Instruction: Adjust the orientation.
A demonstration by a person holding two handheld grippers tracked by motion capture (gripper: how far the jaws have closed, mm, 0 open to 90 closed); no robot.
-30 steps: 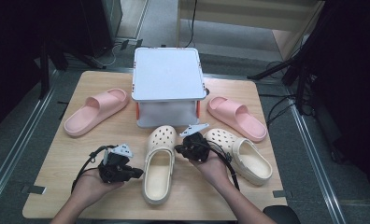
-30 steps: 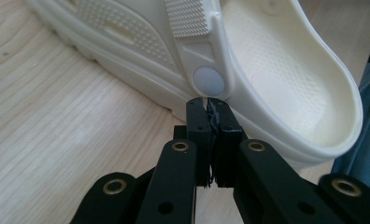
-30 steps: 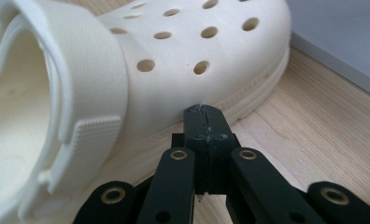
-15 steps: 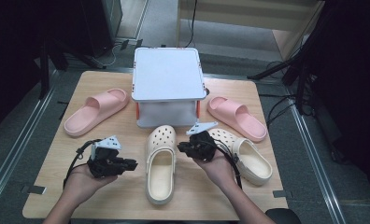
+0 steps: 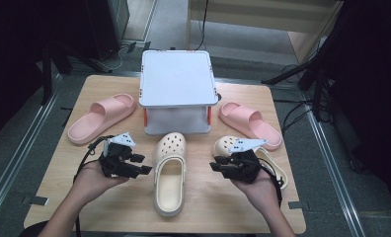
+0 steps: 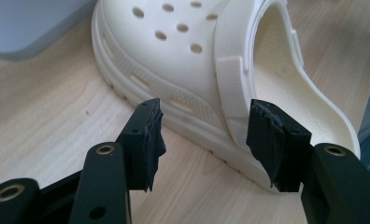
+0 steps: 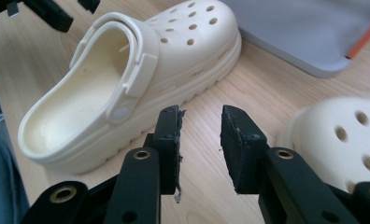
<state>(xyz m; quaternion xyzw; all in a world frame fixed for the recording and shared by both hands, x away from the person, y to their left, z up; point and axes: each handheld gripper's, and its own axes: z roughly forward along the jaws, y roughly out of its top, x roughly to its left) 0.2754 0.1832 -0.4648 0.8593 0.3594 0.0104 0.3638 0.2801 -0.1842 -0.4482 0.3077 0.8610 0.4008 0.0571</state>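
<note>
- The left gripper (image 5: 145, 164) has just been opening its jaws; they stand apart with nothing pressed between them, and it sits just left of the middle cream clog (image 5: 169, 177).
- In the left gripper view the clog's sole edge and strap rivet lie just beyond the pads (image 6: 148, 140), not touching them; bare wood lies under the gap.
- The right gripper (image 5: 214, 168) also has jaws that were just parting, empty, facing the same clog from its right side.
- Between its tips and the clog lies a strip of free table (image 5: 203, 197).
- The second cream clog (image 5: 275, 165) lies just behind the right hand (image 5: 255, 185).
- The grey box (image 5: 177, 79) stands beyond both grippers, near the clog's toe.
- Pink slides (image 5: 100, 117) lie well apart, toward the table's side edges.
</note>
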